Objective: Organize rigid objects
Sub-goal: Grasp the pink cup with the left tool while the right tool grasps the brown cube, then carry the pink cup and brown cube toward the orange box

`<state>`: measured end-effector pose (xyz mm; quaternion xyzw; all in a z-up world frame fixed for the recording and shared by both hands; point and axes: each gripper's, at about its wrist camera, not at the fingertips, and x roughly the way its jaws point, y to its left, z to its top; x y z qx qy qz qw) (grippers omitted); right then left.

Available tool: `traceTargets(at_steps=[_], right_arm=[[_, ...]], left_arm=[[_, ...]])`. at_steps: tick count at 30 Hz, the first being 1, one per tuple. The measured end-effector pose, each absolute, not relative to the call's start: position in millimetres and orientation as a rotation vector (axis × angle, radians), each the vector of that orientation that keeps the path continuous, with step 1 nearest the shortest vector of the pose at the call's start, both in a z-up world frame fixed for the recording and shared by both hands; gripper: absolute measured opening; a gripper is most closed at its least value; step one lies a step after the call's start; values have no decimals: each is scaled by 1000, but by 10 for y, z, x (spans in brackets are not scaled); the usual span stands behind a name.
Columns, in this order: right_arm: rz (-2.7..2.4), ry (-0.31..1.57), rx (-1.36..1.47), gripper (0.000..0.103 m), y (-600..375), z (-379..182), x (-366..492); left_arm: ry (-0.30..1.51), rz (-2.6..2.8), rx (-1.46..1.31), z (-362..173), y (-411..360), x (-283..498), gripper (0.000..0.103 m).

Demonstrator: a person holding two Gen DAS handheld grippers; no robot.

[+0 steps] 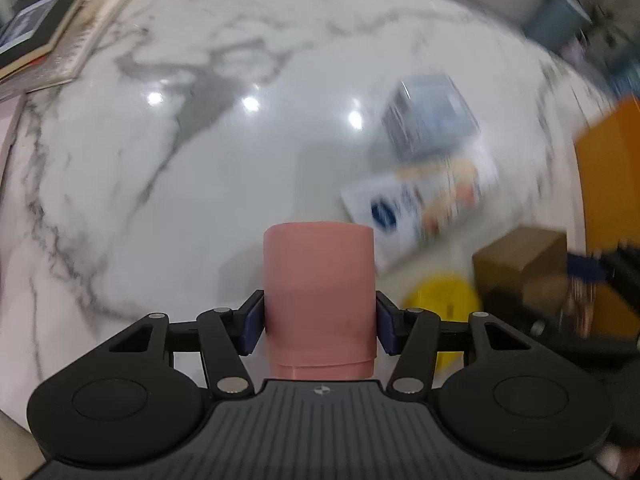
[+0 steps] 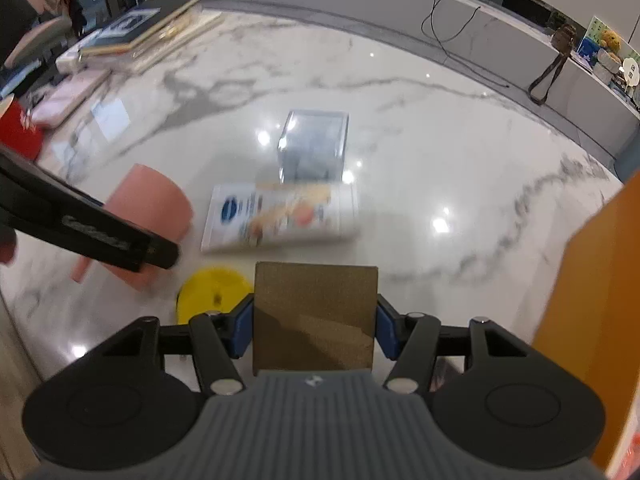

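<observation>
Left gripper clamped on pink cylinder; right gripper clamped on brown box, yellow disc at its 9 o'clock.

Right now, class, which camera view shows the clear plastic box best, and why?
The right wrist view: the clear plastic box sits near centre, fairly sharp, behind the white printed box on the marble table. The left wrist view shows it off to the right, smeared by motion blur.
</observation>
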<state>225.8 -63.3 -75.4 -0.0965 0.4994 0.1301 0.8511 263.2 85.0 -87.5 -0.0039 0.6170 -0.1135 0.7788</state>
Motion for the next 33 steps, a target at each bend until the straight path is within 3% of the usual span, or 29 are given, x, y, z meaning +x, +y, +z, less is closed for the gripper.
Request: traceTargets(at_steps=[4, 18, 20, 21, 33], right_arm=[[296, 1091, -216, 60, -650, -761, 2102], [254, 1050, -206, 63, -615, -866, 2259], [248, 1054, -210, 59, -614, -890, 2266], [249, 1050, -207, 59, -621, -888, 2261], [280, 992, -209, 59, -605, -667, 2090]], left_arm=[[1369, -317, 126, -858, 828, 2470, 63], [1317, -182, 77, -909, 759, 2492, 69], [1313, -181, 107, -913, 719, 2471, 69], [1307, -186, 112, -912, 706, 2459, 63], [1204, -216, 74, -716, 718, 2284, 62]])
